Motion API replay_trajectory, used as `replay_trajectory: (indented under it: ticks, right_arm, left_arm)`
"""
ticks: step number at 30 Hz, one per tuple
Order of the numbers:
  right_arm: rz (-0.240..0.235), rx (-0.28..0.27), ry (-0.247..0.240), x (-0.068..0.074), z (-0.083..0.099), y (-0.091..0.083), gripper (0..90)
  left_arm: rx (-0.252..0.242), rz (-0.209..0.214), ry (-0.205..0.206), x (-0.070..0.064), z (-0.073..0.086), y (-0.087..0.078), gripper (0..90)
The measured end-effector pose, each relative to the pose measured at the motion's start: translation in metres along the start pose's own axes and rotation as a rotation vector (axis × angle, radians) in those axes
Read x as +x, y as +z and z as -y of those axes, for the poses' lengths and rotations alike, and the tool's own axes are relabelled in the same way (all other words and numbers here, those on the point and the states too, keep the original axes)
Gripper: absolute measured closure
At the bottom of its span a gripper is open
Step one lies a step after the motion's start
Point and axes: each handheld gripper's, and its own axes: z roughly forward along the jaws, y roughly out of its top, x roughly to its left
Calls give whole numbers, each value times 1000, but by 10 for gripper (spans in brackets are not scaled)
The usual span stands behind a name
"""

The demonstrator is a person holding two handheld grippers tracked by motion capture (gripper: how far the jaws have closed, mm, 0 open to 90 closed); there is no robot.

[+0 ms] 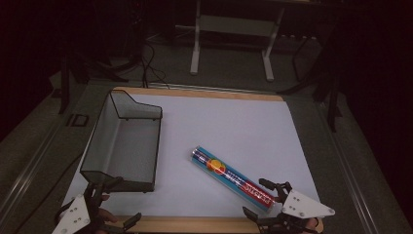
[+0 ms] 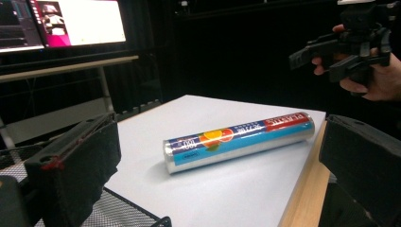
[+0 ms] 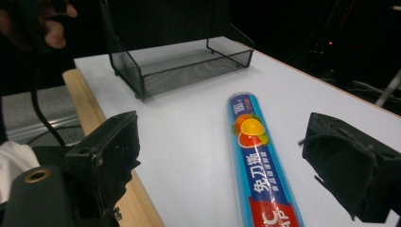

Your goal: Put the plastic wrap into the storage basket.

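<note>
A long, glossy roll of cling film (image 1: pixel 233 178) lay on its side on the white sheet (image 1: pixel 234 126) covering the desk, set diagonally from the middle toward the near right corner, its blue wrap printed with orange fruit and a red band at the near end. It rested flat and apart from everything else, probably so that either claw could come at it cleanly. The right gripper (image 1: pixel 264 199) sat at that near right corner with its black jaws spread wide on either side of the roll's red end, clasping nothing; from the right gripper view the roll ran up between the padded jaws without touching them, which looked like a line-up for a grasp across the narrow cylinder. The left gripper (image 1: pixel 111 204) waited at the near left corner, jaws likewise wide apart and empty, just by the near rim of a black wire-mesh tray (image 1: pixel 100 136). The tray stood along the left edge, shallow and rectangular with one taller sloped wall at the far end, and held nothing, a likely destination for the roll.
</note>
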Motion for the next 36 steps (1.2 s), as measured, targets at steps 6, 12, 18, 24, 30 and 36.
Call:
replay_trajectory:
  ticks: [6,12,18,24,30,36]
  right_arm:
    - [57,6,-35,0,5,6,118]
    - [33,36,-52,-2,3,9,142]
    - [-22,48,-87,3,-3,12,144]
    - [-44,71,-53,2,-10,14,124]
    - [-14,98,-35,-3,-22,20,106]
    - [-18,132,-43,-8,-31,29,103]
  left_arm:
    - [4,10,2,-2,0,2,6]
    - [-1,7,6,-3,0,2,6]
    - [-1,20,9,-4,-1,4,6]
    - [12,22,34,-5,-1,4,6]
    - [19,42,21,-5,0,7,6]
    - [18,46,19,-7,0,7,6]
